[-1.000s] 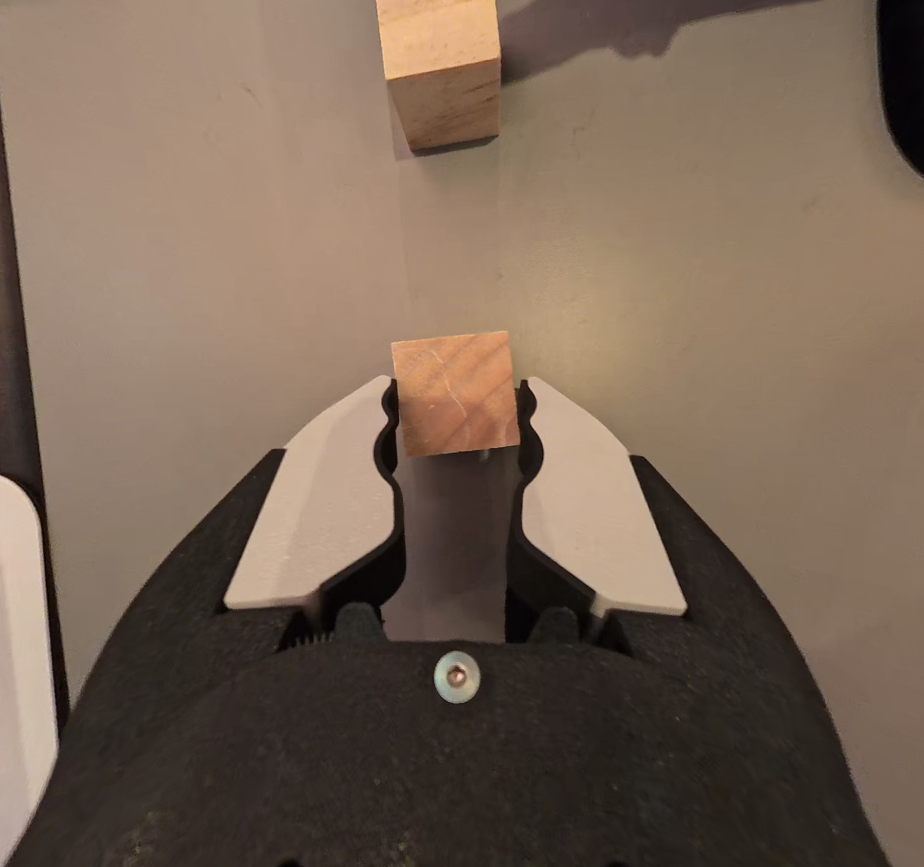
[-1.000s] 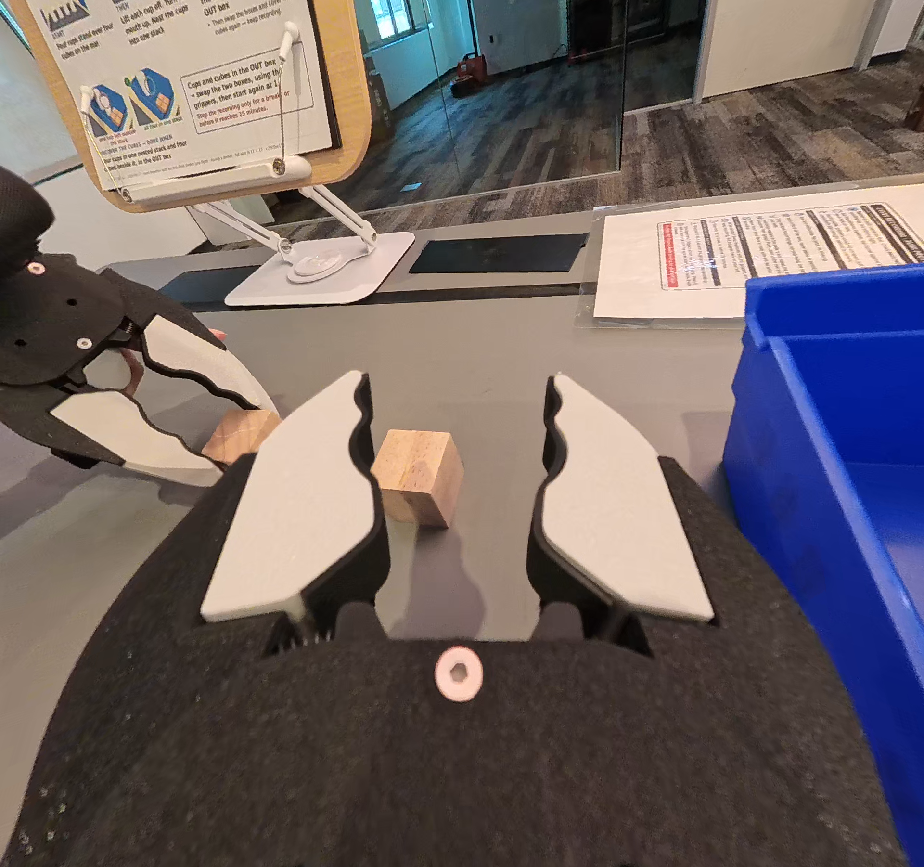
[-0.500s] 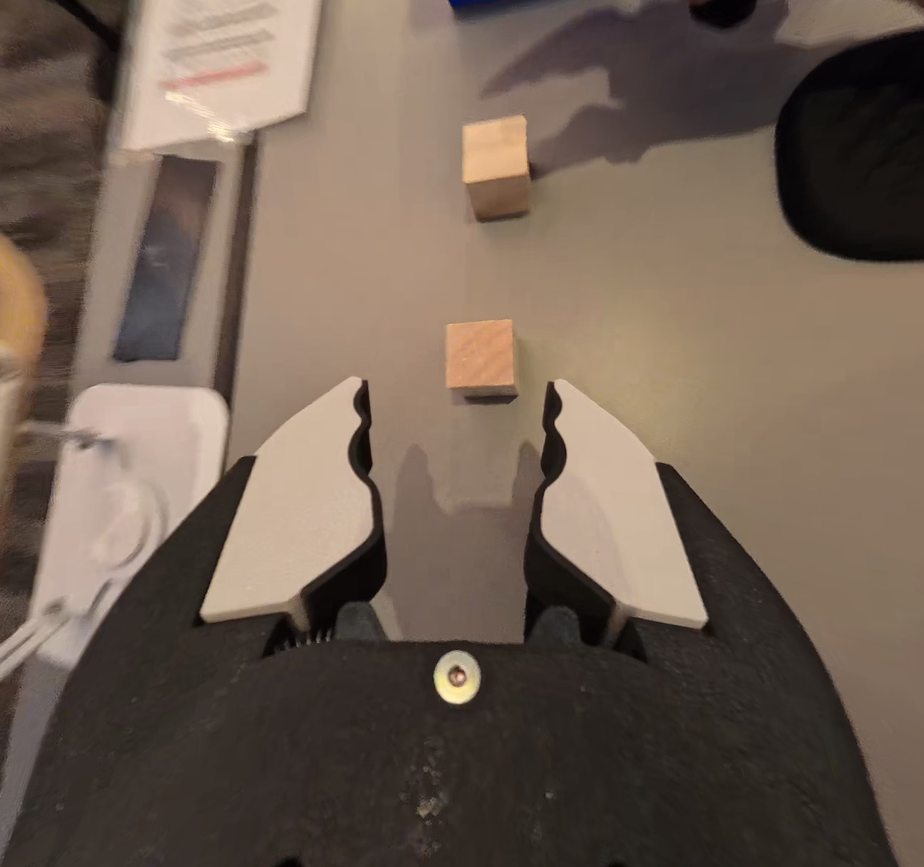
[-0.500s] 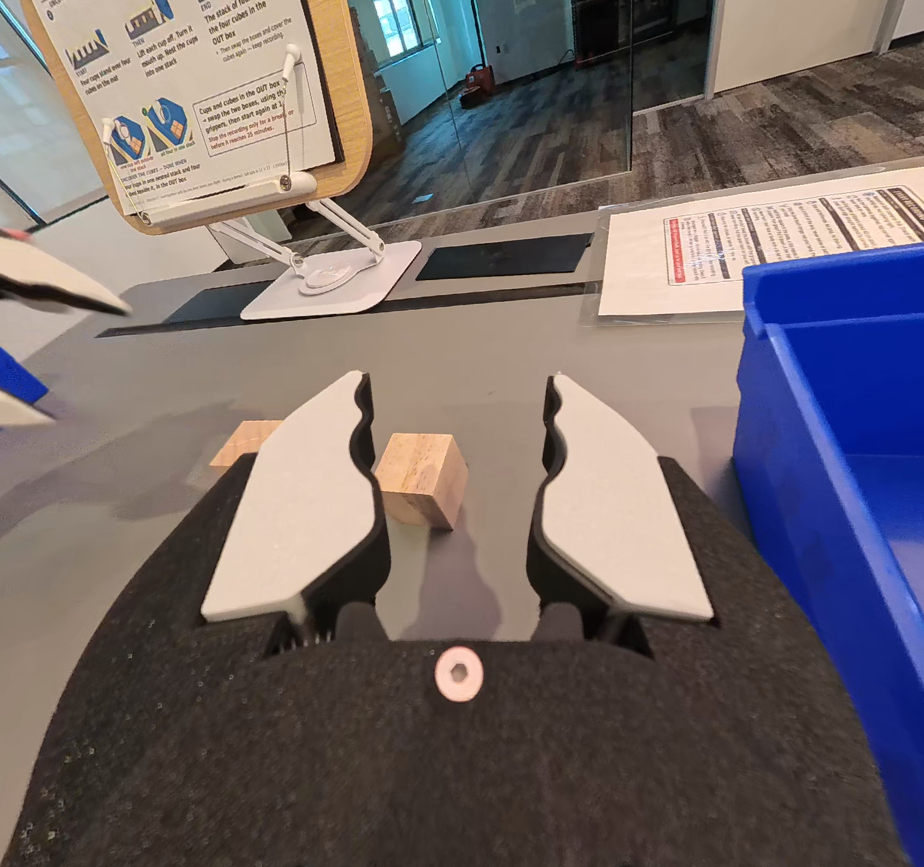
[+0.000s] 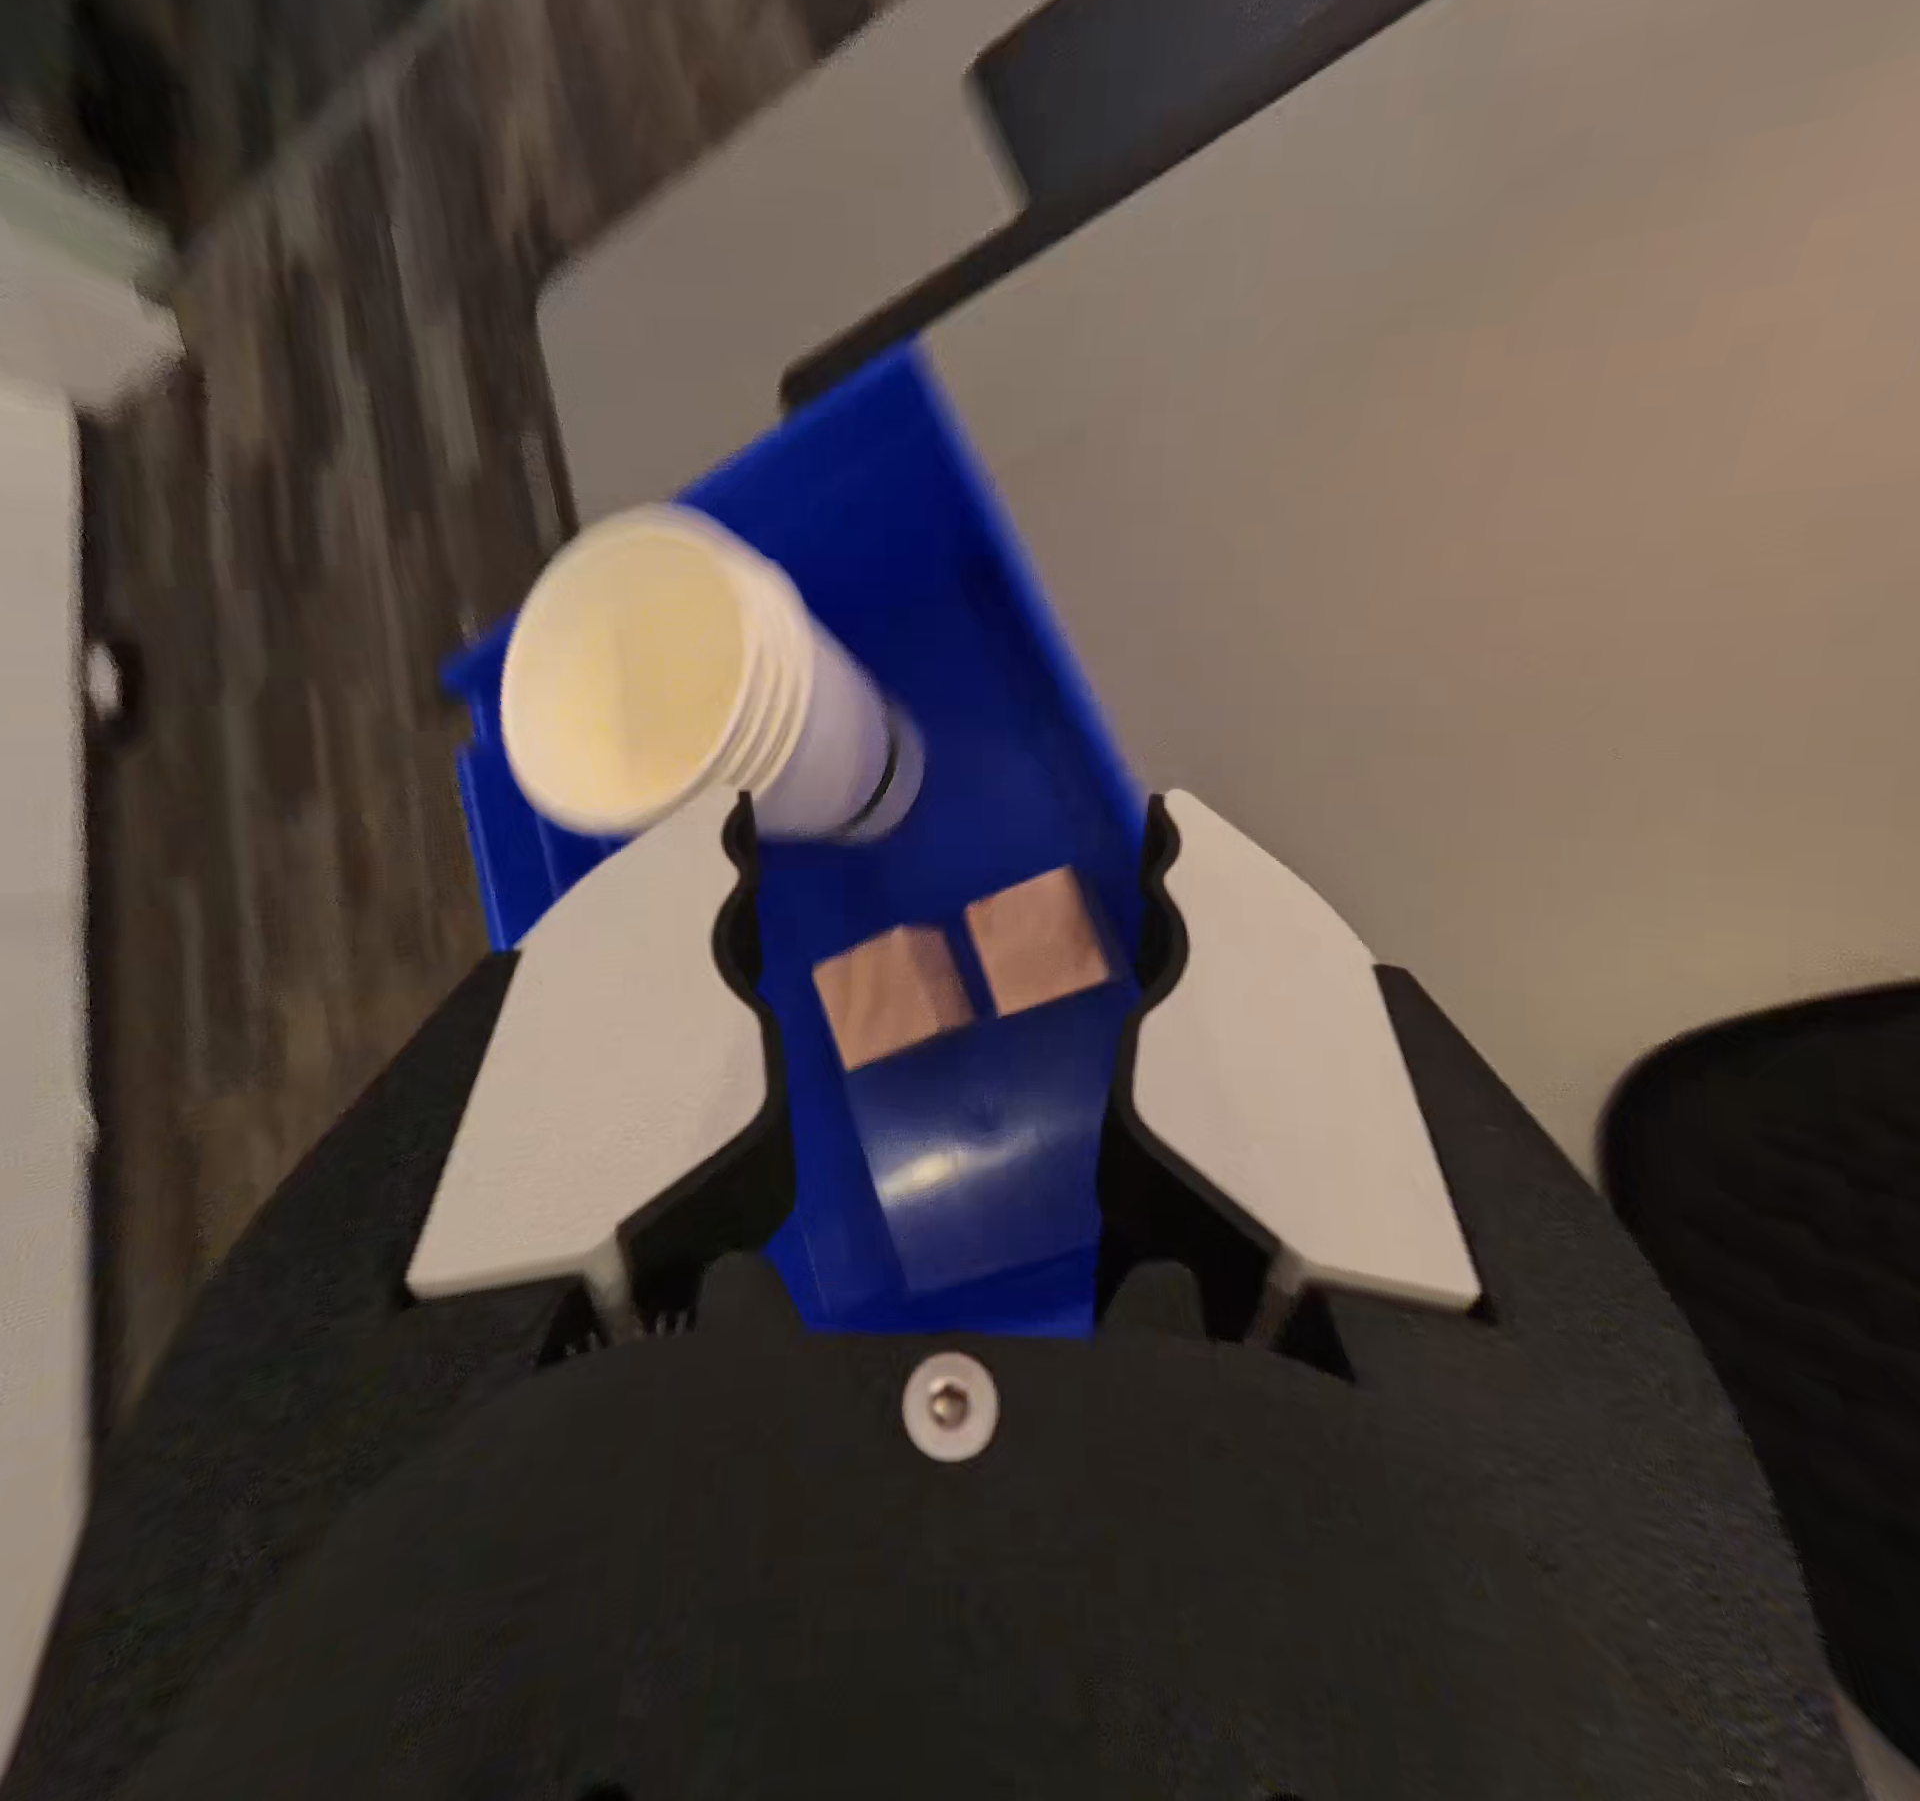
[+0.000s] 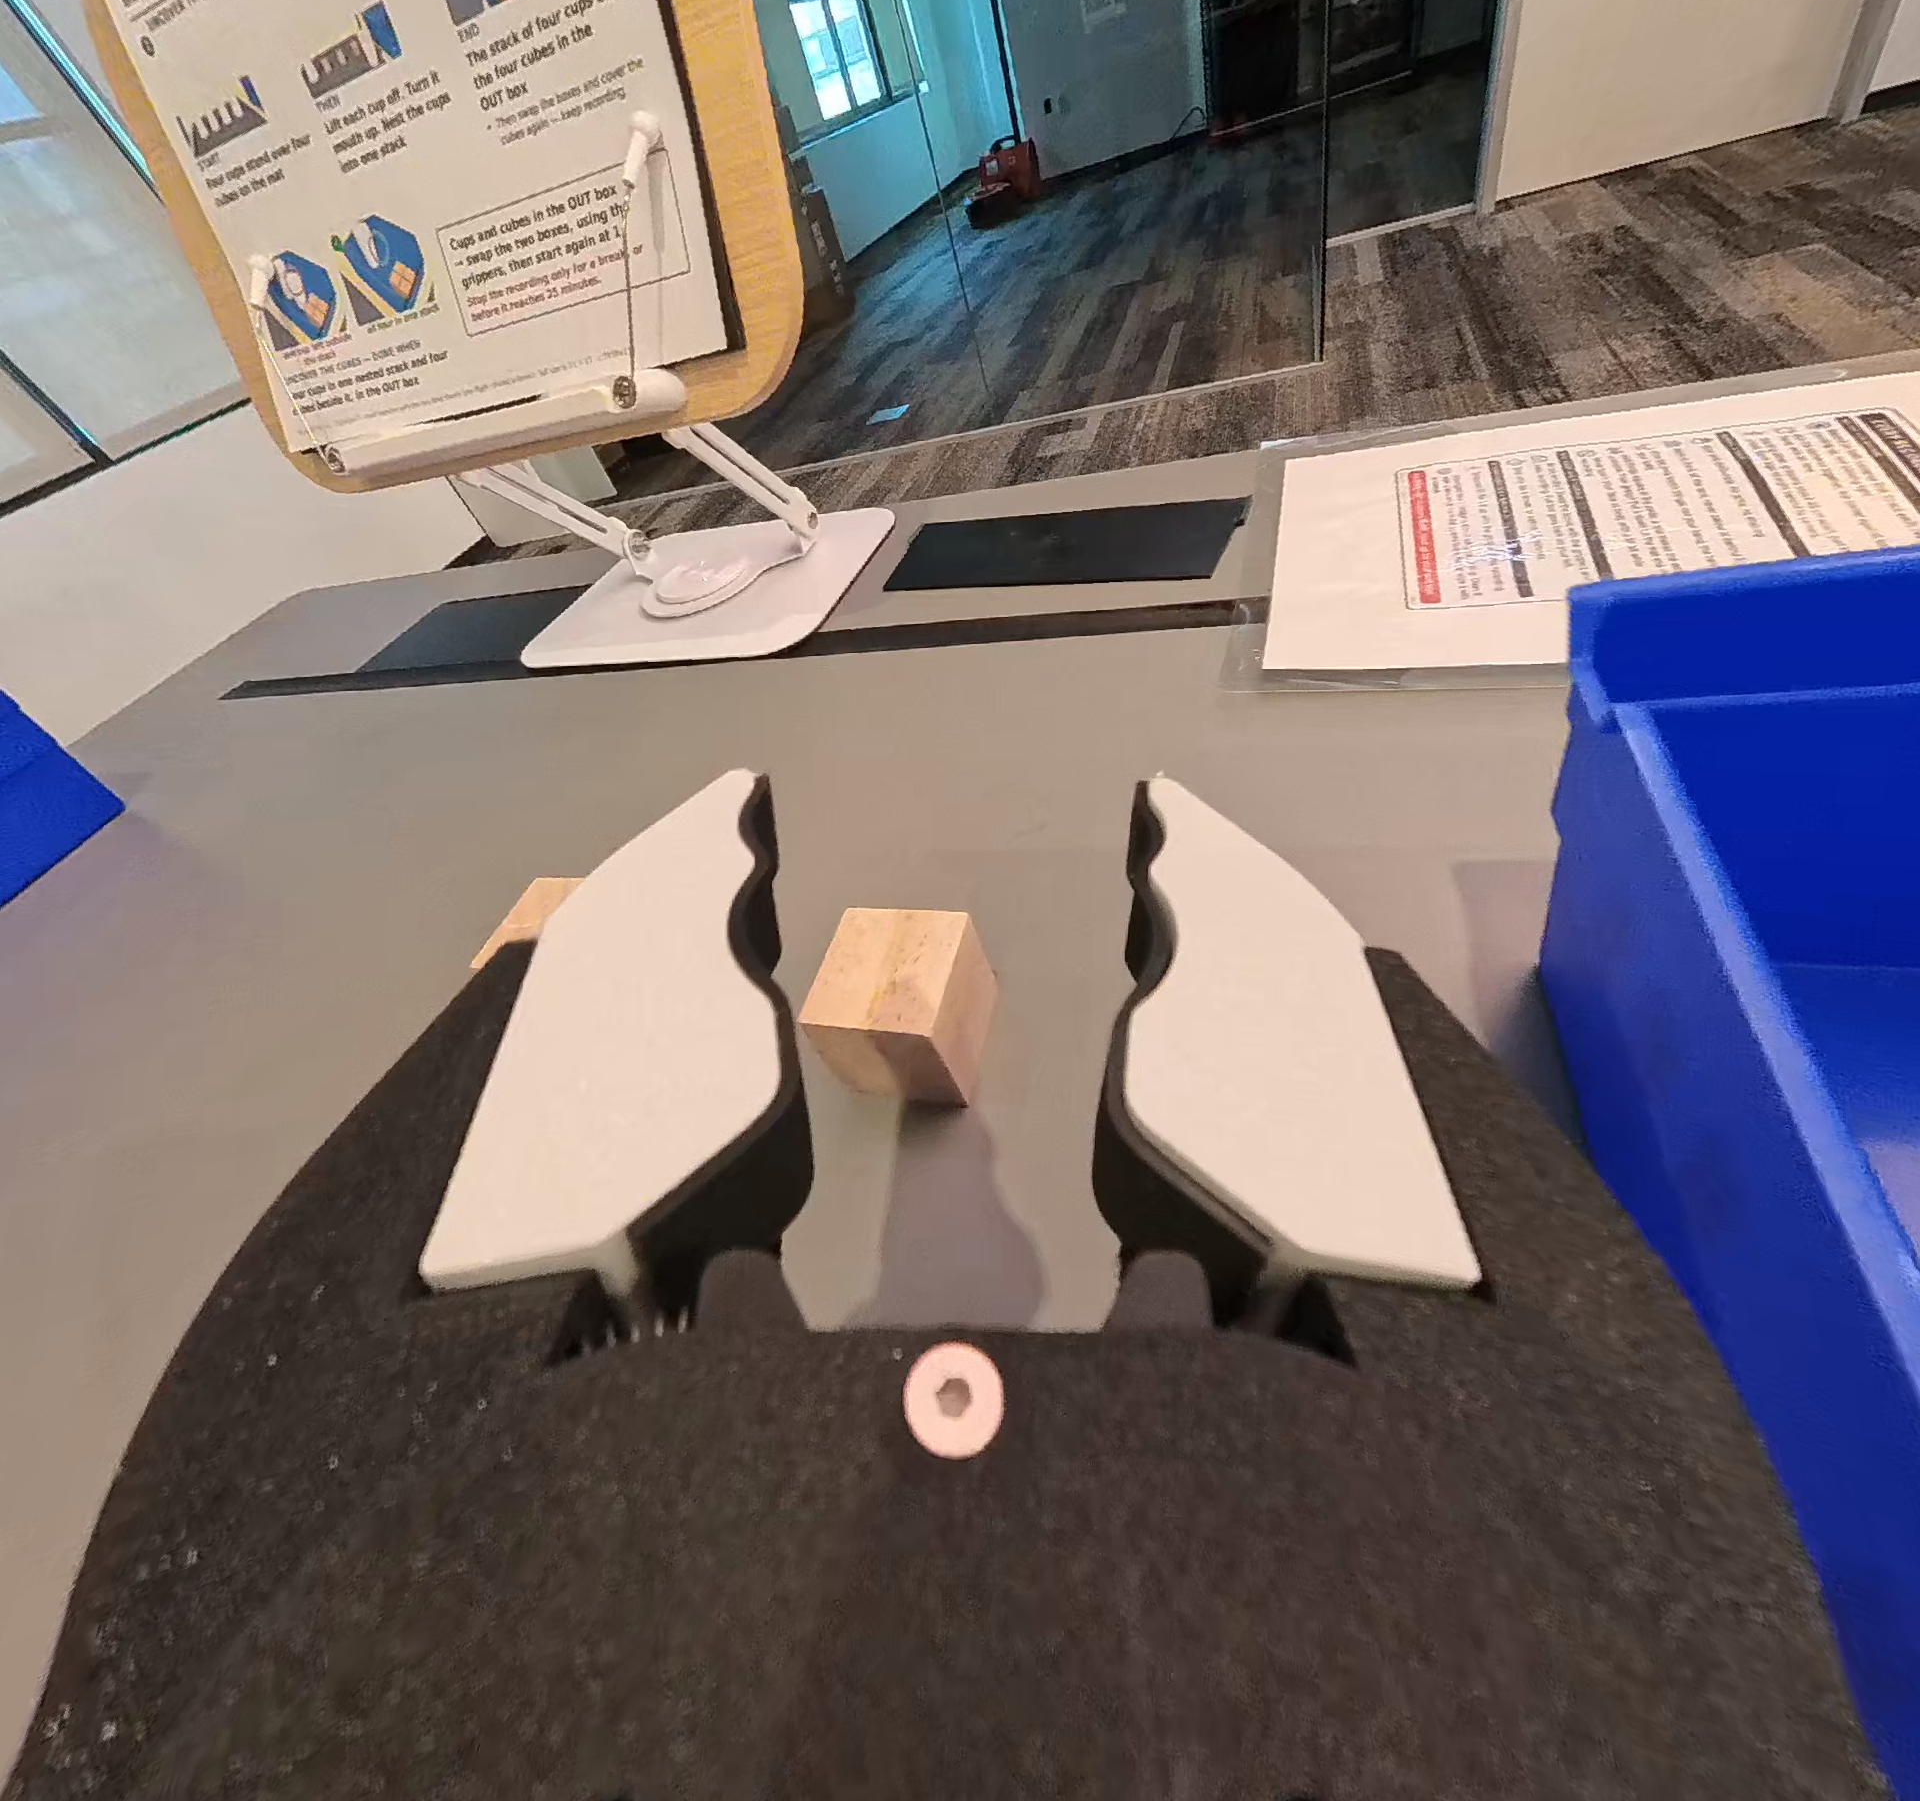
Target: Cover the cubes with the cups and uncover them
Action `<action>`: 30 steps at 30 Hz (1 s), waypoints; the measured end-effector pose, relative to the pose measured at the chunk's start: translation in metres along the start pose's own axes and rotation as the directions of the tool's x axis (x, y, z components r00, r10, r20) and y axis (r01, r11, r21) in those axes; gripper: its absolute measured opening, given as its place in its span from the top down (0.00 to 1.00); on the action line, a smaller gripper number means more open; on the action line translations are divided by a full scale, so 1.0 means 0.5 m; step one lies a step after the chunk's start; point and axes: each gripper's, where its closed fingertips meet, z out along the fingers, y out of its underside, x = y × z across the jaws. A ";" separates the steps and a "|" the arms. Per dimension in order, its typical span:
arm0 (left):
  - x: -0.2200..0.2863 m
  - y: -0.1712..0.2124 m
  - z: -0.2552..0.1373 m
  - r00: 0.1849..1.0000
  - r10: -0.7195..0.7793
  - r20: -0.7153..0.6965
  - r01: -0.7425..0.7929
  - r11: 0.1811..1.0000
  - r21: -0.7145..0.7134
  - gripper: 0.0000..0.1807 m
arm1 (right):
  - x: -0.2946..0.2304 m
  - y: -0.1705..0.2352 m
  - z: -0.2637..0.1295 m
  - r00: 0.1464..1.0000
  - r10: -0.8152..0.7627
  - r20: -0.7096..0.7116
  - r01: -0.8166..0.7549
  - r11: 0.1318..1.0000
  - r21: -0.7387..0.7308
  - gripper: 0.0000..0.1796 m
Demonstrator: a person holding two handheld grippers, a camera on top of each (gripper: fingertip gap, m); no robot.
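Swung away from the two cubes on the desk since a second ago: left hand-held gripper [image 5: 945, 852] now over a blue bin [image 5: 914, 546] at the desk's left end, fingers spread apart, nothing between them. Released in that same second: the cube once pinched in those fingers, now on the desk. Left wrist view blurred by motion. Inside that bin: a nested stack of white paper cups [image 5: 686, 681], mouth toward the camera and tilted, apparently leaning rather than upright; beside it on the bin floor, two wooden cubes [image 5: 961, 962] side by side, touching or nearly so.

Barely shifted meanwhile: right hand-held gripper [image 6: 951, 837], low above the grey desk [image 6: 312, 920], fingers wide apart, empty. Directly ahead between the fingers, resting on the desk and turned corner-on: one pale wooden cube [image 6: 899, 1003], clear of both pads. Farther left, mostly hidden behind the left finger: a second desk cube [image 6: 525, 915]. Close on the right: another blue bin [image 6: 1745, 868], its visible inside bare. Along the far edge: a clipboard stand [image 6: 707, 577] carrying an instruction sheet, and a laminated page [image 6: 1558, 546] lying flat behind the right bin.
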 end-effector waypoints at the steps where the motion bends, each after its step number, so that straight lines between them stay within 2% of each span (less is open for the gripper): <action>1: -0.027 0.036 0.020 0.997 -0.081 0.000 0.081 0.996 -0.041 0.62 | -0.001 0.001 0.001 1.000 -0.005 -0.002 0.005 1.000 -0.003 0.64; 5: -0.076 0.159 0.096 0.947 -0.321 -0.004 0.313 0.926 -0.210 0.62 | -0.009 0.006 0.005 1.000 -0.026 0.000 0.026 0.999 -0.022 0.64; 9: -0.075 0.226 0.140 0.918 -0.395 0.022 0.379 0.863 -0.335 0.61 | -0.012 0.019 0.012 0.999 -0.047 -0.003 0.047 0.997 -0.057 0.64; 16: -0.075 0.256 0.170 0.915 -0.398 0.064 0.387 0.826 -0.410 0.61 | -0.010 0.026 0.015 0.998 -0.056 -0.007 0.055 0.995 -0.083 0.64; 23: -0.064 0.274 0.193 0.887 -0.459 0.048 0.428 0.780 -0.456 0.61 | -0.003 0.028 0.014 0.999 -0.044 -0.012 0.042 0.995 -0.093 0.64; 28: -0.050 0.266 0.196 0.864 -0.504 0.000 0.452 0.775 -0.440 0.74 | -0.003 0.027 0.014 0.999 -0.032 -0.005 0.031 0.995 -0.090 0.65; 30: -0.051 0.267 0.194 0.864 -0.504 -0.006 0.452 0.780 -0.433 0.75 | -0.003 0.028 0.014 0.999 -0.032 -0.005 0.031 0.995 -0.091 0.65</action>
